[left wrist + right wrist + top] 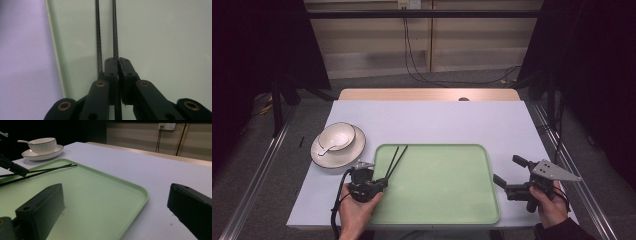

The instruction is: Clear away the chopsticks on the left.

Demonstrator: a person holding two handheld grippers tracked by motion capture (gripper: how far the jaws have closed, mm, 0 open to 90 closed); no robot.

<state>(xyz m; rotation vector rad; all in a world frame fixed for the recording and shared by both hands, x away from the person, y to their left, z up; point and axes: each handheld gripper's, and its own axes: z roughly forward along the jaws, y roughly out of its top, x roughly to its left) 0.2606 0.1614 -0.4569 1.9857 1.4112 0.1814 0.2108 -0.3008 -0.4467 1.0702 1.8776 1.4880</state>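
Observation:
Two thin black chopsticks (396,160) lie across the left part of a pale green tray (447,190), tips pointing away from me. My left gripper (384,181) is low over the tray's near left corner. In the left gripper view it (118,61) is shut on one chopstick (115,30), which runs into the seam between the jaws. The other chopstick (98,37) ends against the outside of the left jaw. My right gripper (506,168) is held open just off the tray's right edge, with nothing between its jaws (116,190).
A white bowl (337,136) with a white spoon (326,148) in it stands on a white plate (349,152) left of the tray, on the pale table (437,120). The right gripper view shows the bowl (43,145) beyond the tray (95,192).

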